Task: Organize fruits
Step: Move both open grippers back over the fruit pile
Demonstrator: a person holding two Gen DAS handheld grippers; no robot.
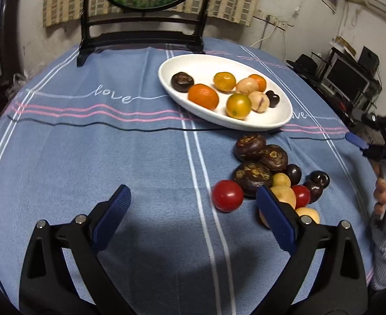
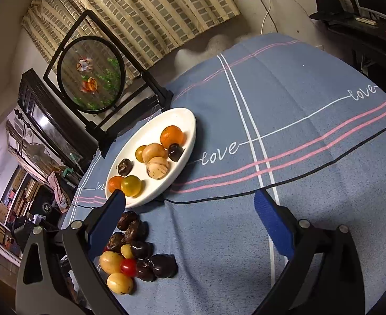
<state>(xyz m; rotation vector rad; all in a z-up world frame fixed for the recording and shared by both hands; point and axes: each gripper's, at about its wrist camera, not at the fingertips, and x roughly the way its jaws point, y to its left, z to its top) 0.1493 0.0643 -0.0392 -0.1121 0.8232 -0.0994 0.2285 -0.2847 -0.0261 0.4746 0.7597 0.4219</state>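
In the left wrist view we see a hand [image 1: 385,197] at the right edge and one red tomato [image 1: 227,195] apart from the fruit pile [image 1: 269,168]; the right wrist view shows neither clearly. The oval white plate [image 1: 277,123] of fruits lies on the desk [image 1: 114,157] behind the pile, its long axis running from near-right to far-left in that view. Our left claw [image 1: 193,207] and right claw [image 2: 190,212] are both released, nothing between them.

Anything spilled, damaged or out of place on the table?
Nothing spilled or broken. The one untidy spot is a loose pile of fruit on the tablecloth, just outside the white dish that holds the other fruit. One red tomato sits slightly apart from the pile.
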